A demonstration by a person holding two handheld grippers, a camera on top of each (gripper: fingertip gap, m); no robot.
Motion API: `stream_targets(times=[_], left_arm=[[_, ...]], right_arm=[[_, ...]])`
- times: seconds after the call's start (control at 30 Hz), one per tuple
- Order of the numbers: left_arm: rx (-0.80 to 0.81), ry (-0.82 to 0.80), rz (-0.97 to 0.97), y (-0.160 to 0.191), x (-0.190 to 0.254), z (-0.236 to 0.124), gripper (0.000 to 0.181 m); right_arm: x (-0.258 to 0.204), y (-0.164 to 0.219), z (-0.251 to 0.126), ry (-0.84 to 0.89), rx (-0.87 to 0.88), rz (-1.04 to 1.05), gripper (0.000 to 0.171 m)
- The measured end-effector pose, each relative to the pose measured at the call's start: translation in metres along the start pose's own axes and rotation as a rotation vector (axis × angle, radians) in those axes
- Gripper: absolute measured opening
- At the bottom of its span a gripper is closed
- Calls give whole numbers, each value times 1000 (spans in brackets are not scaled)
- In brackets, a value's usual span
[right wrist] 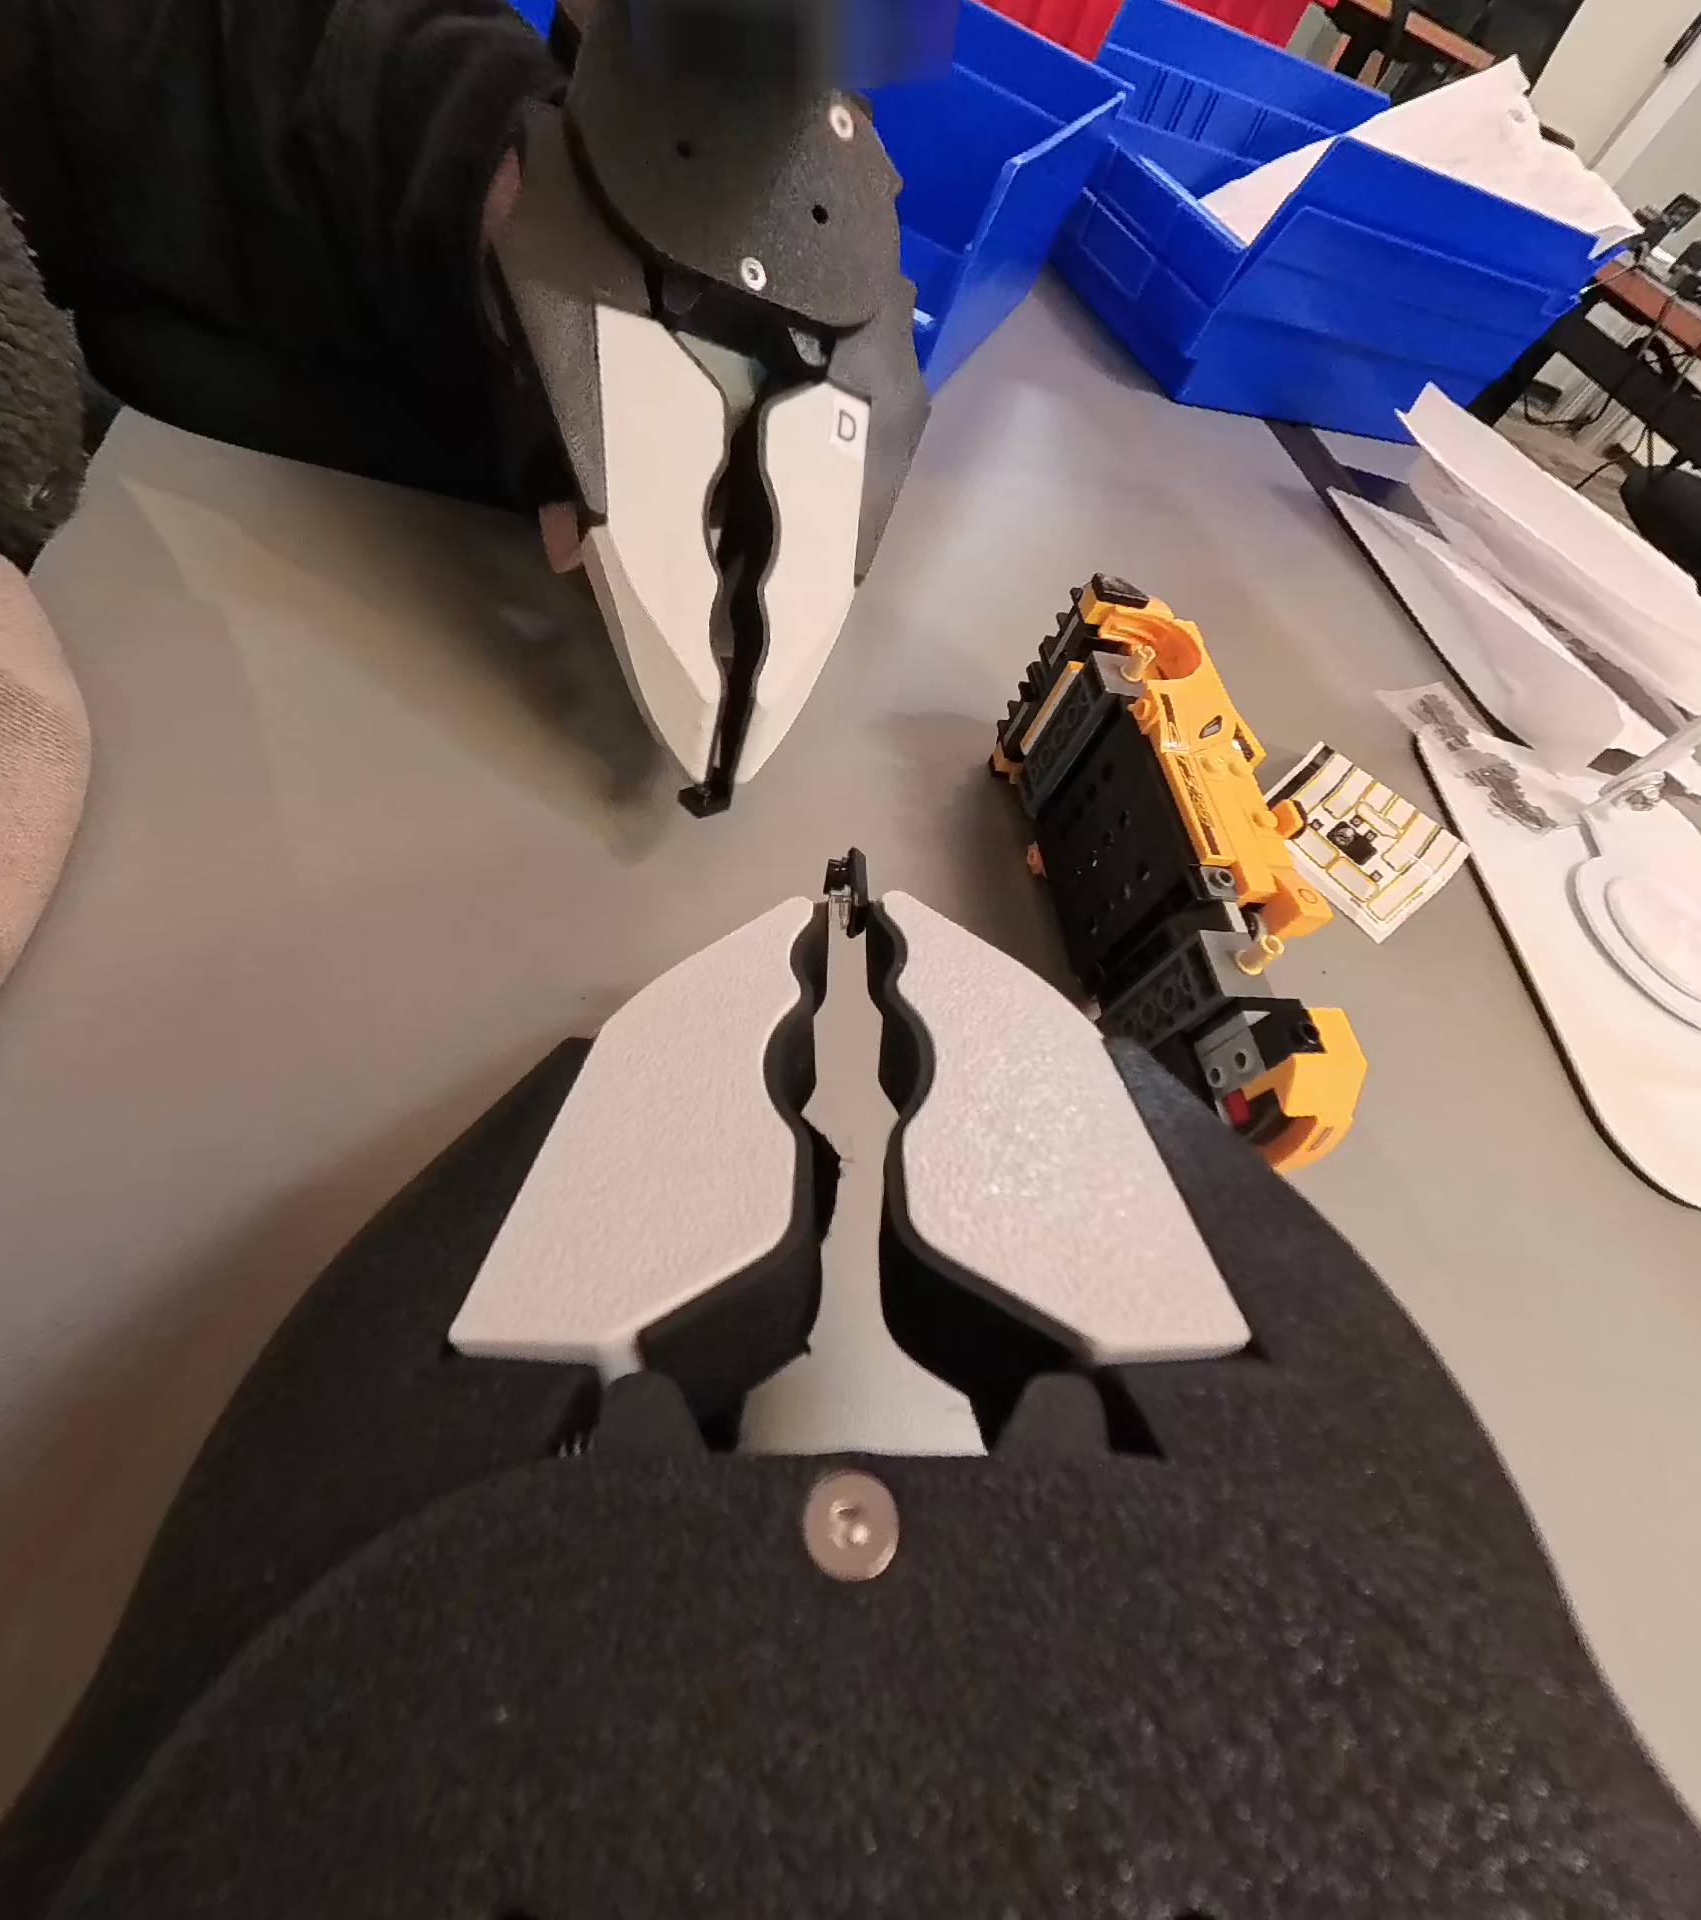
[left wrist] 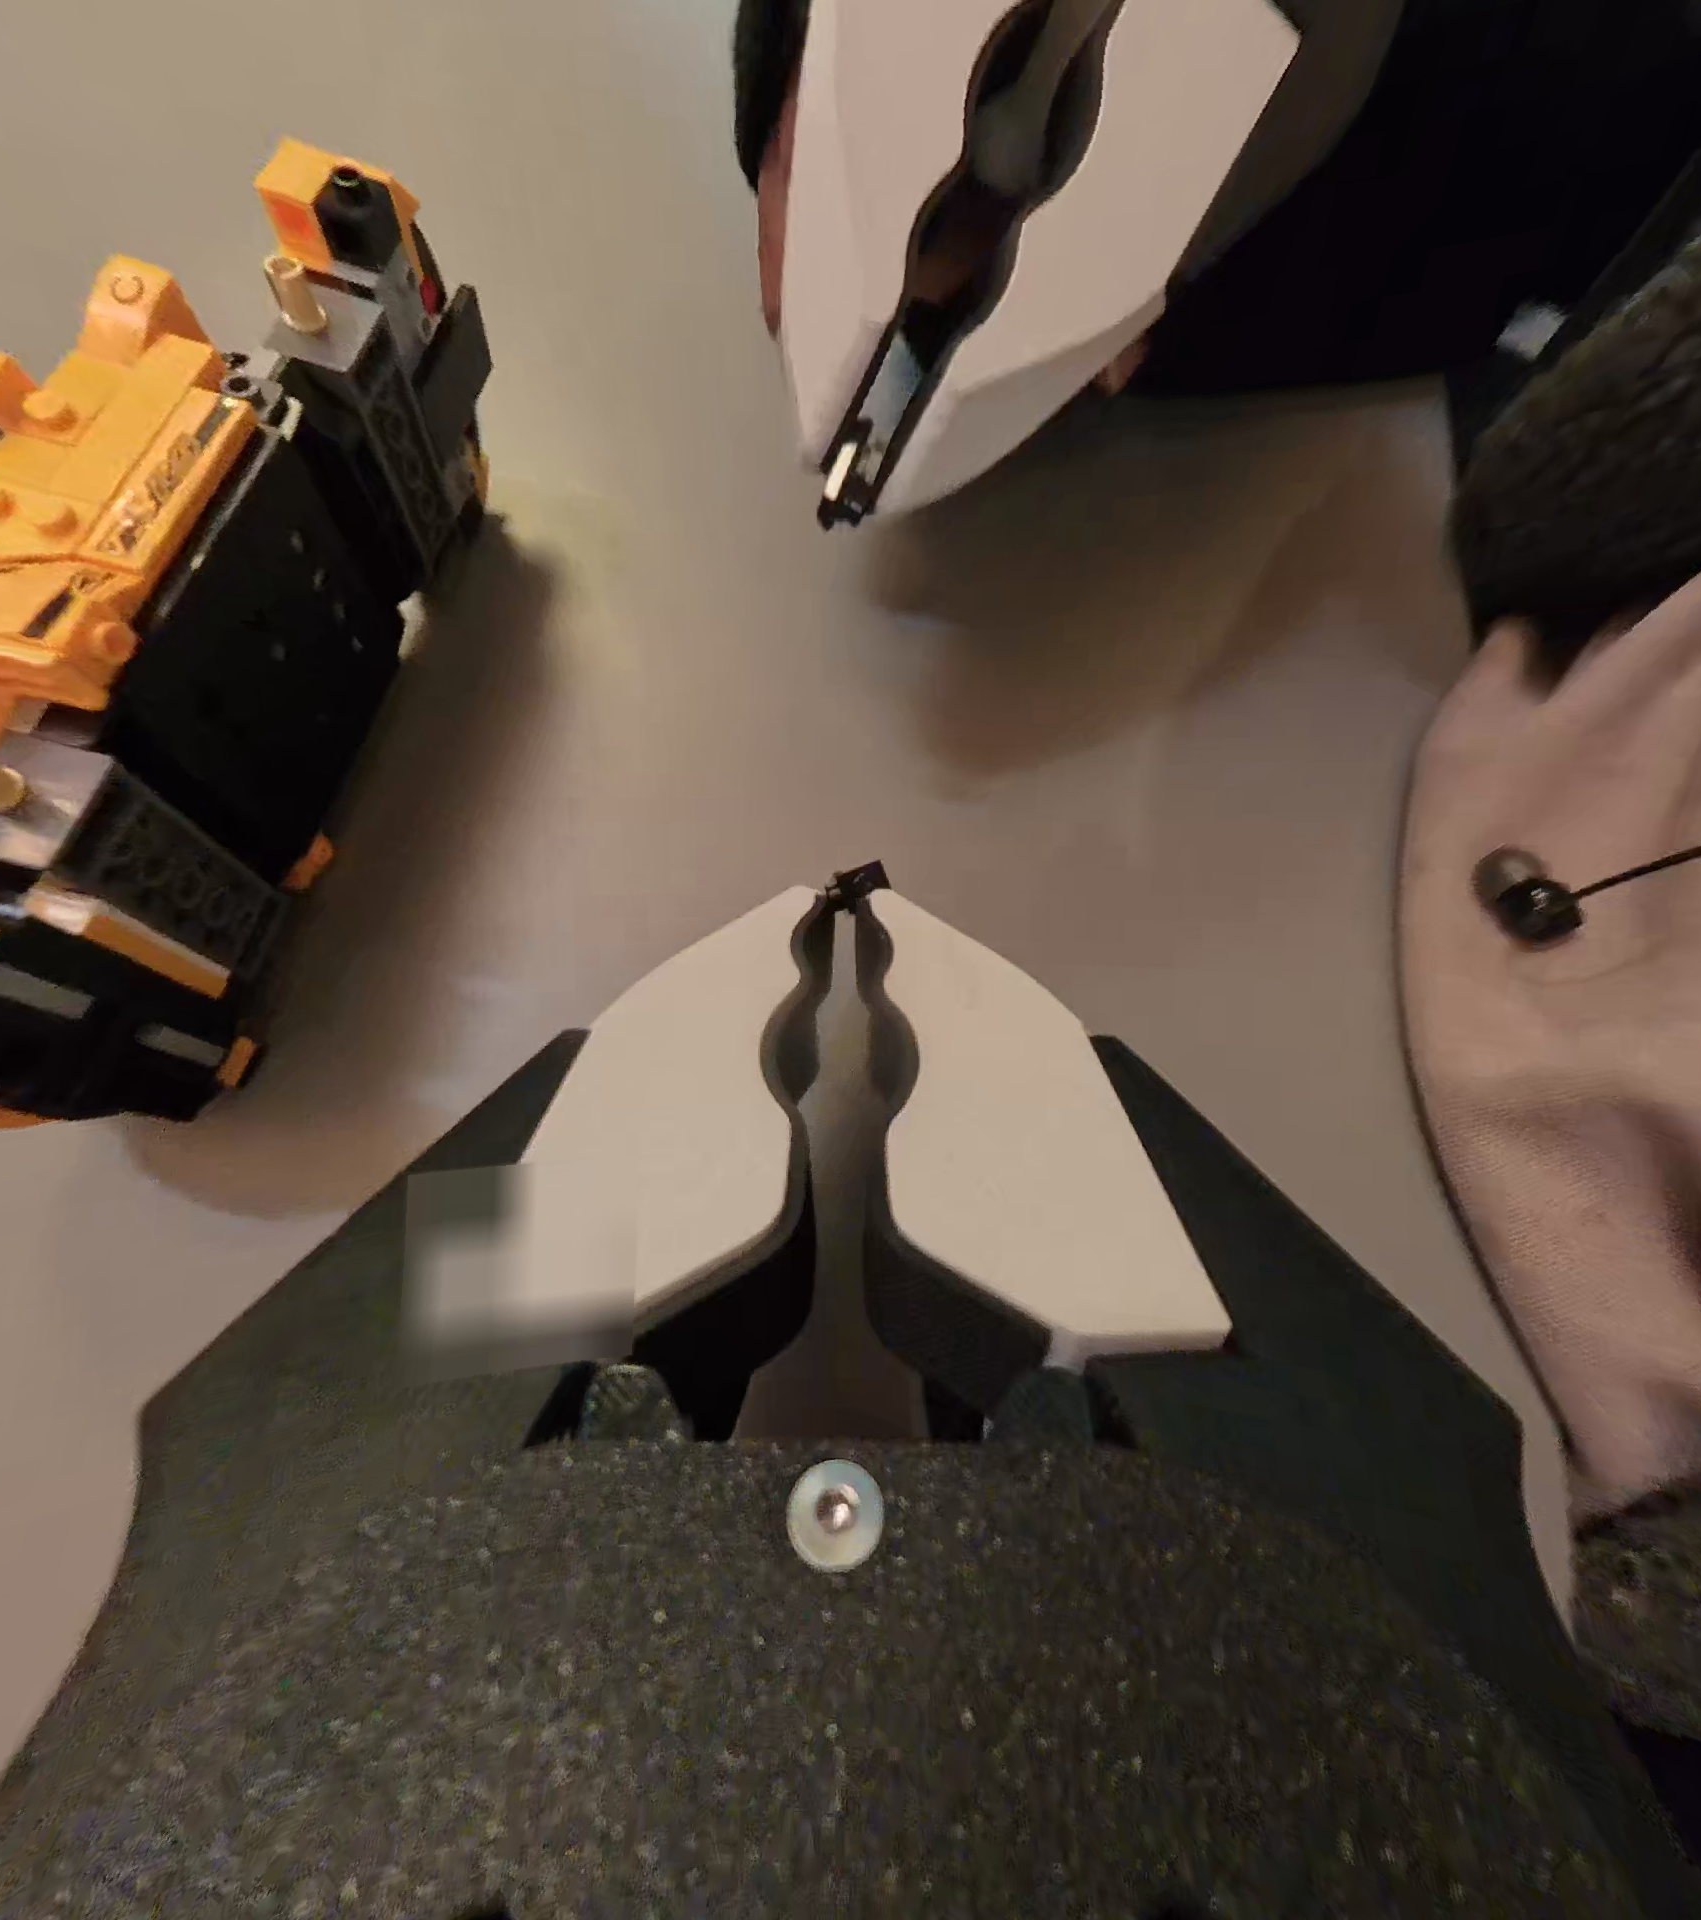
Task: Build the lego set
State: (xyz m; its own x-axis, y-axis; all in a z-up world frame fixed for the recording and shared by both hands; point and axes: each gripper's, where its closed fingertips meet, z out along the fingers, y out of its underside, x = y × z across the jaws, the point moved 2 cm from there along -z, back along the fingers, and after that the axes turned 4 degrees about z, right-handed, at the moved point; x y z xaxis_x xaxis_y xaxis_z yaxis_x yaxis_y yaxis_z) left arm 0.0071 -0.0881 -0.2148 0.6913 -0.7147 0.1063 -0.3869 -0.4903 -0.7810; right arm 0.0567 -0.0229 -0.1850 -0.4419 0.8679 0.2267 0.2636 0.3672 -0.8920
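Pinching tiny black piece (left wrist: 854, 881): left tongs (left wrist: 841, 902); right tongs (right wrist: 851, 902) clamped on black-and-clear piece (right wrist: 844, 883); orange-black model (right wrist: 1178, 852) beside.

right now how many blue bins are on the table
3 show in the right wrist view: one blue bin behind the left gripper, one farther back, one at right holding white paper. More may lie out of frame.
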Motion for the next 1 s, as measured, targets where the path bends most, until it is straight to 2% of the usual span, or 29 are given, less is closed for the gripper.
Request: stream_targets(times=[0.27, 0.37, 0.47, 0.63, 0.73, 0.87, 1.0], left_arm=[[-94, 21, 69, 6, 0, 24, 4], [-100, -7, 118, 6, -1, 26, 15], [-84, -38, 169, 6, -3, 19, 19], [-27, -50, 215, -1, -1, 6, 14], [-23, -34, 317, -3, 10, 9, 10], [-64, -49, 435, -3, 17, 15, 6], [-130, -60, 427, 7, 12, 21, 7]], right_arm=[[-4, 7, 3, -35, -36, -3, 7], [-7, 16, 5, -62, -88, -11, 7], [-11, 19, 7, -82, -104, -13, 7], [-12, 23, 9, -96, -124, -11, 7], [-13, 24, 9, -100, -128, -12, 7], [-13, 23, 9, -100, -127, -12, 7], [-14, 23, 8, -99, -129, -15, 7]])
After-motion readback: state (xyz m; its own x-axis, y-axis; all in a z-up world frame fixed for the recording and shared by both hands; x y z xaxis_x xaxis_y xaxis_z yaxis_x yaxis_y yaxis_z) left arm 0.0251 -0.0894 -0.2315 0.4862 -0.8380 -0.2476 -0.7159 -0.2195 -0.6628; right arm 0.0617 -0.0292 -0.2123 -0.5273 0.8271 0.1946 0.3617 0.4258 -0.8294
